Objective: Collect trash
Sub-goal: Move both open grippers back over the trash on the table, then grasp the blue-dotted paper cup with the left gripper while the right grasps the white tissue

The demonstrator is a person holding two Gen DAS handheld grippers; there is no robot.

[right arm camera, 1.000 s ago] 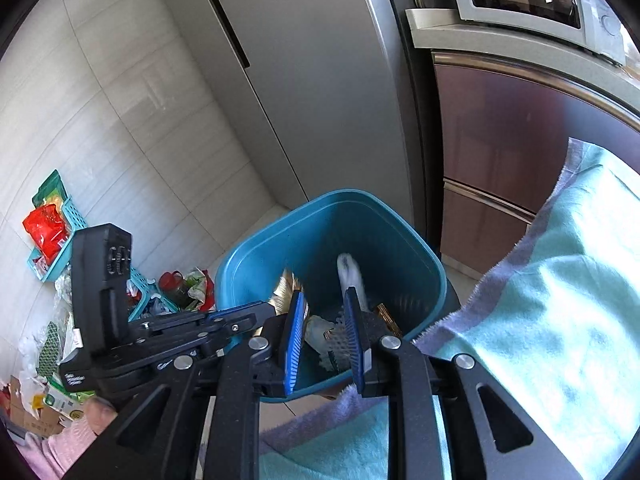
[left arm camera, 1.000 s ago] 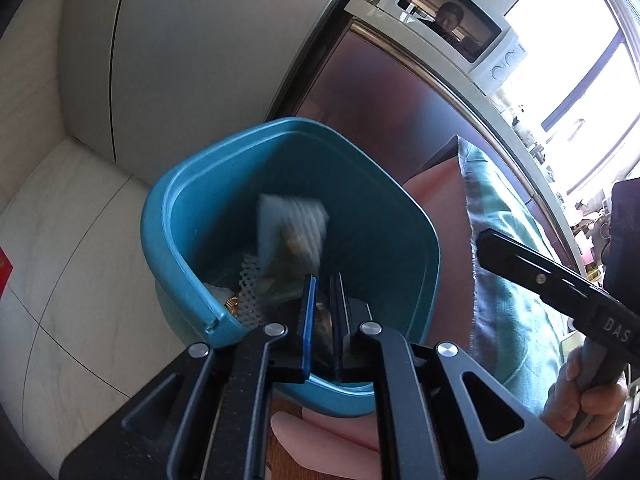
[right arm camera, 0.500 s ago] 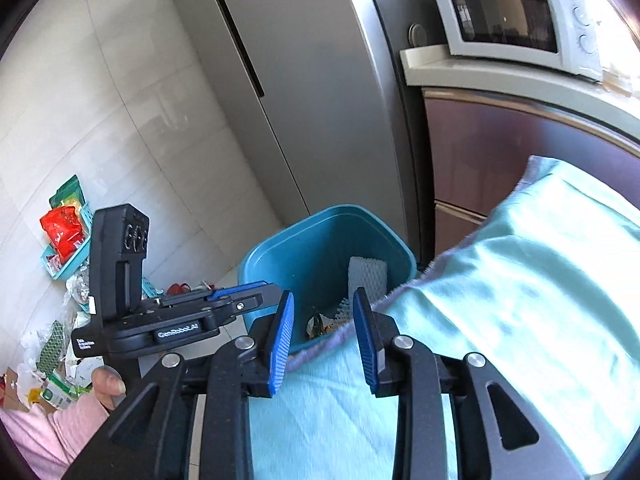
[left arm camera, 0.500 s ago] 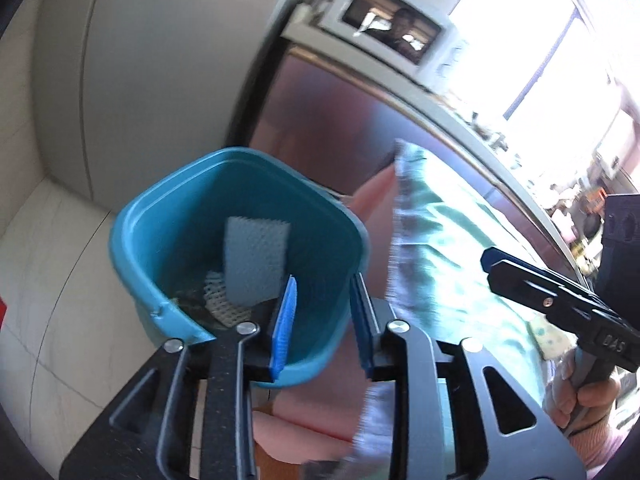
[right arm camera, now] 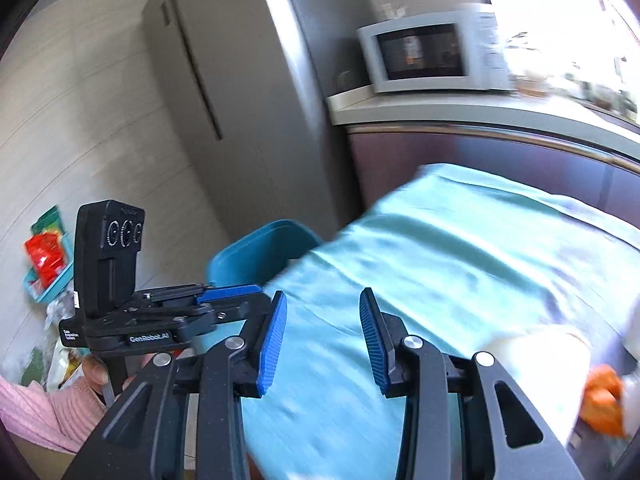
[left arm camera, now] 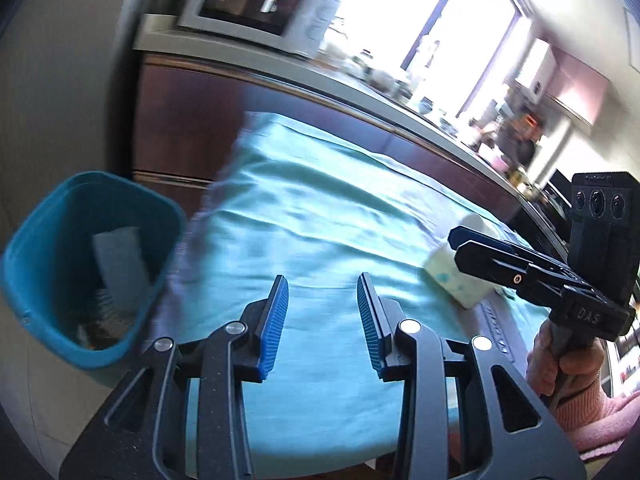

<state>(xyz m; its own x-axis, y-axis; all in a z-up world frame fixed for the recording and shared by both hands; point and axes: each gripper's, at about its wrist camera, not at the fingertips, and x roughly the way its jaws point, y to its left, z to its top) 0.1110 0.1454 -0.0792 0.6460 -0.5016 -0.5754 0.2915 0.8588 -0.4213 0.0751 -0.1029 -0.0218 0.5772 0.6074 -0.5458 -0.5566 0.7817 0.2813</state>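
Both pairs of jaws stand wide apart with nothing between them. Under the left gripper (left arm camera: 322, 322) lies the teal cloth (left arm camera: 320, 216), which runs ahead and to the right of the blue pads. Off to the left of those jaws and below the cloth's edge sits the blue bin (left arm camera: 24, 280), with a pale grey sheet (left arm camera: 116, 260) and some darker scraps inside it. To the right of the left jaws, a white cup (left arm camera: 452, 280) lies on the cloth, just beyond the tip of the other gripper. Further ahead stands the white microwave (left arm camera: 256, 12) on the counter.

Between and below the right gripper (right arm camera: 323, 334) is the same teal cloth (right arm camera: 460, 248). Just ahead and left of its jaws, the bin's rim (right arm camera: 260, 248) shows past the cloth edge. To the right of the jaws are a blurred white shape (right arm camera: 532, 356) and something orange (right arm camera: 604, 404). Far left, red packets (right arm camera: 42, 260) sit in a basket.
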